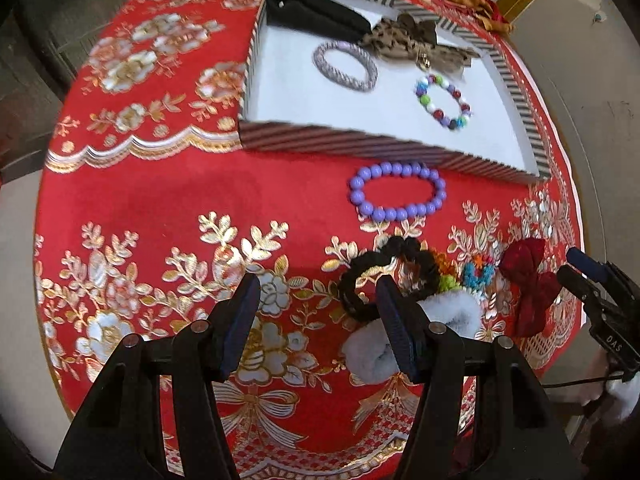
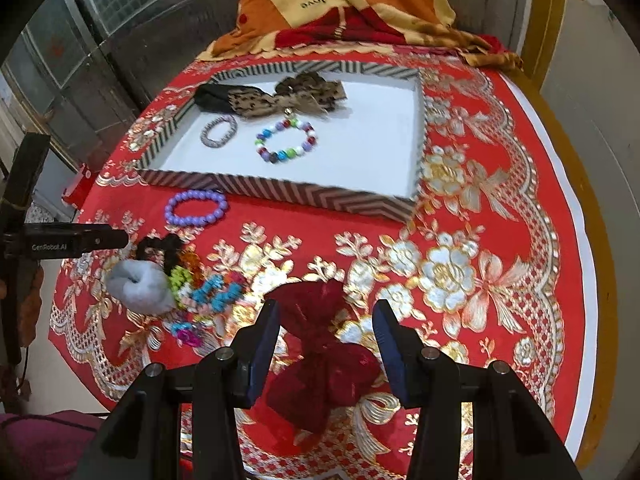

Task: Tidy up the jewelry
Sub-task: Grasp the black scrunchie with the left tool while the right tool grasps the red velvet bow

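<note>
A striped tray [image 1: 360,146] [image 2: 280,194] with a white floor holds a black band [image 1: 312,16], a leopard bow [image 1: 416,42] [image 2: 288,96], a silver bangle [image 1: 345,66] [image 2: 218,130] and a multicolour bead bracelet [image 1: 442,102] [image 2: 286,140]. A purple bead bracelet [image 1: 396,196] [image 2: 196,208] lies on the cloth before the tray. A black scrunchie [image 1: 384,276], a white fluffy scrunchie [image 1: 412,332] [image 2: 138,286], colourful bands [image 2: 208,288] and a dark red bow [image 1: 528,284] [image 2: 320,352] lie nearer. My left gripper [image 1: 318,284] is open above the cloth, left of the pile. My right gripper [image 2: 326,312] is open with its jaws either side of the red bow.
The round table wears a red cloth with gold flowers [image 2: 460,272]. A patterned blanket [image 2: 352,4] lies behind the tray. The right gripper also shows in the left wrist view [image 1: 576,266]; the left gripper's body shows in the right wrist view [image 2: 72,240].
</note>
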`<state>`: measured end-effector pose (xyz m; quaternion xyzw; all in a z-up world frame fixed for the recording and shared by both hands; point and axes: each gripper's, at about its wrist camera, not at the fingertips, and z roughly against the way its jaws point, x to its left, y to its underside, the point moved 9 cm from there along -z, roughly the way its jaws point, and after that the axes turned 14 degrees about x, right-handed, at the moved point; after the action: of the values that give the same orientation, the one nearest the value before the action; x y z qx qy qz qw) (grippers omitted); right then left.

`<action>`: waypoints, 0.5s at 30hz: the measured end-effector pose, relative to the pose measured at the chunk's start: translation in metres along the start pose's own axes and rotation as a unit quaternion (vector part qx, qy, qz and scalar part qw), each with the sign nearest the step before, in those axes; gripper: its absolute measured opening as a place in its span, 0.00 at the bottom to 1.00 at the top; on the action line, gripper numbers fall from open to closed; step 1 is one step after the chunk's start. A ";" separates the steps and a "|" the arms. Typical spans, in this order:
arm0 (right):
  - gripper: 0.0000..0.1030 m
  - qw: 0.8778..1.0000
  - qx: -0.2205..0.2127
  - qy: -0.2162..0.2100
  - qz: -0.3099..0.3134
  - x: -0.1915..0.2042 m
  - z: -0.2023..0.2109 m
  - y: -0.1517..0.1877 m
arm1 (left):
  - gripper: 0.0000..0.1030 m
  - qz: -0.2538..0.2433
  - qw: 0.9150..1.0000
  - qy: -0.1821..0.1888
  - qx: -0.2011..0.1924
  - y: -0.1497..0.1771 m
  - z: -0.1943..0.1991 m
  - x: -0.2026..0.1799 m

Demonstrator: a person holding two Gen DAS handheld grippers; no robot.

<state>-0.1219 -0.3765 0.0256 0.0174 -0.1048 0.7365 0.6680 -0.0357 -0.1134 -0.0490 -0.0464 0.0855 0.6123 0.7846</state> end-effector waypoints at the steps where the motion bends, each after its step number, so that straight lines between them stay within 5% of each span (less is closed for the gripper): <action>1: 0.44 1.000 0.003 -0.007 -0.002 0.000 -0.001 0.001 | 0.58 -0.001 1.000 -0.004 0.005 0.001 -0.003 0.000; 15: 0.44 0.999 0.028 -0.021 -0.002 0.008 -0.017 0.010 | 0.58 -0.029 0.998 -0.048 0.021 -0.010 -0.024 -0.015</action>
<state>-0.1307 -0.3668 0.0089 0.0520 -0.0985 0.7374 0.6662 -0.0318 -0.1341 -0.0701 -0.0034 0.0591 0.5888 0.8061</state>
